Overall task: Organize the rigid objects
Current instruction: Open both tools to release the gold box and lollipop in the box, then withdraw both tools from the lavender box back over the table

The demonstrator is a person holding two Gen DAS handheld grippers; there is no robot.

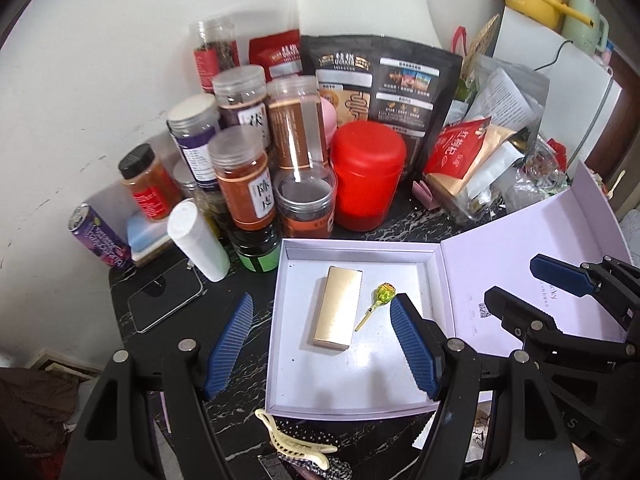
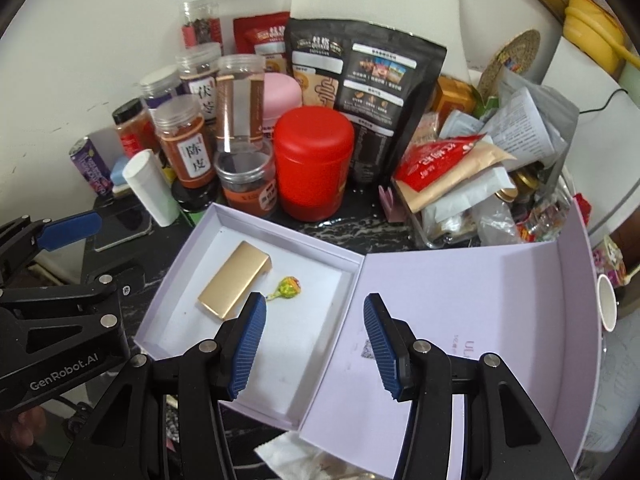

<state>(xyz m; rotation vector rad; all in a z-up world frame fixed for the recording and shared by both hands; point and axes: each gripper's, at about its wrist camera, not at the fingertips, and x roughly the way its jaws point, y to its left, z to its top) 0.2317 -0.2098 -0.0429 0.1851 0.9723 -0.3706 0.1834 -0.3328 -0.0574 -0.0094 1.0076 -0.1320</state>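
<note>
Left gripper [image 1: 322, 344]: I am holding it above the lavender gift box [image 1: 280, 320], jaws standing wide with nothing between the blue pads.
Right gripper [image 2: 314, 344]: I am hovering it over the seam between tray and lid, jaws parted moderately and empty.
Box: it is lying open on the dark marbled tabletop [image 1: 248, 340], its hinged lid [image 2: 460, 320] folded out flat to the right.
Contents: a gold rectangular case [image 1: 338, 310] is resting flat near the tray's middle, and a wrapped lollipop [image 1: 384, 294] is lying just beside it, apart from it.
Still outside: I am seeing a cream hair claw clip [image 1: 292, 442] at the near edge below the box, and a phone [image 1: 164, 294] lying flat to the box's left.
Step, as I judge it: I am choosing the next loose item to load.
Risk, clutter: the white bottle [image 1: 198, 240] and the crowded spice jars [image 1: 240, 176] are standing close behind the tray; a careless reach could be tipping them.
Risk, lid: pressing the open lid could be shifting the whole box.
Risk, clip: its curved, springy shape could be slipping from the pads.
</note>
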